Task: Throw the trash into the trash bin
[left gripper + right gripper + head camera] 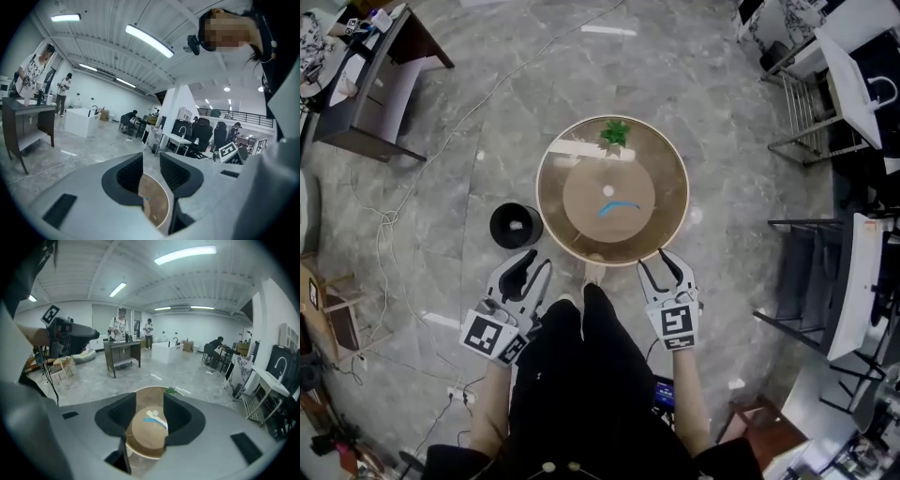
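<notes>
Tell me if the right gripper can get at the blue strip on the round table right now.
Probably yes. The right gripper is open and empty at the near rim of the table, and only bare tabletop lies between it and the blue strip.

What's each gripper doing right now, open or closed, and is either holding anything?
Left gripper: open, holding nothing.
Right gripper: open, holding nothing.

Open office-lab hall, desks, swivel chairs, strip lights
</notes>
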`<move>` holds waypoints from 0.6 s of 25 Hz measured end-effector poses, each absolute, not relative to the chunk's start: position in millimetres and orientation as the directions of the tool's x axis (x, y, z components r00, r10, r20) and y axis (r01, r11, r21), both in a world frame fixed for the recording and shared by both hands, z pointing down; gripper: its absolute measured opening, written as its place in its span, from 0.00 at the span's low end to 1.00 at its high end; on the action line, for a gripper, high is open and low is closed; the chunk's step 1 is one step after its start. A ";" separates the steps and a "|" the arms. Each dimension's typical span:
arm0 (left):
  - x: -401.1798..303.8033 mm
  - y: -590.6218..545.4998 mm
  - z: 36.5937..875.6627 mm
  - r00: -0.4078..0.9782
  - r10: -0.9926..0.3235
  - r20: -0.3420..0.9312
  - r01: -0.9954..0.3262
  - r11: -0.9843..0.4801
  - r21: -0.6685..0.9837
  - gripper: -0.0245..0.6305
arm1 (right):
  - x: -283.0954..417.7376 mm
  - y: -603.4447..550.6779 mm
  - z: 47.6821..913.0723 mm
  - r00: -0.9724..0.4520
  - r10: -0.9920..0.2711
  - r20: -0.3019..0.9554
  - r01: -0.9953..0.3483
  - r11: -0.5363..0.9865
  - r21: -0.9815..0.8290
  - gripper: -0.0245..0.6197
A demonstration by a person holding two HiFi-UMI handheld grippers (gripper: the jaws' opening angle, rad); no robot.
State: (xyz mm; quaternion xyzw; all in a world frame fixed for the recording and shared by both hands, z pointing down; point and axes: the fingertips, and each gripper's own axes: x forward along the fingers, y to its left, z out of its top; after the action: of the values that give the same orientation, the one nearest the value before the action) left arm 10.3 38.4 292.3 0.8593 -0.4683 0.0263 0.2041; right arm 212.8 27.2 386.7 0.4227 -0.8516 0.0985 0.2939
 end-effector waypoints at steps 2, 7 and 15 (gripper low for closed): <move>17.2 25.5 313.9 0.559 -0.781 0.279 -0.818 -0.466 0.336 0.19 | 214.1 9.1 414.6 -0.450 -0.629 0.635 -0.740 0.660 0.129 0.34; 37.7 6.8 360.9 0.599 -0.722 0.346 -0.796 -0.491 0.355 0.22 | 207.7 -15.8 475.1 -0.411 -0.544 0.732 -0.622 0.754 0.211 0.35; 56.9 -12.8 442.4 0.663 -0.624 0.414 -0.748 -0.527 0.403 0.31 | 202.1 -56.5 589.0 -0.349 -0.456 0.819 -0.544 0.810 0.219 0.39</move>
State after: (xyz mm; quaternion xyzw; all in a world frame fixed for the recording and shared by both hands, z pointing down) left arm 56.9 -12.8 442.4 0.8669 -0.3955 0.1099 0.2827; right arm 202.1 -56.5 589.0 0.3047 -0.8200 0.0456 0.4823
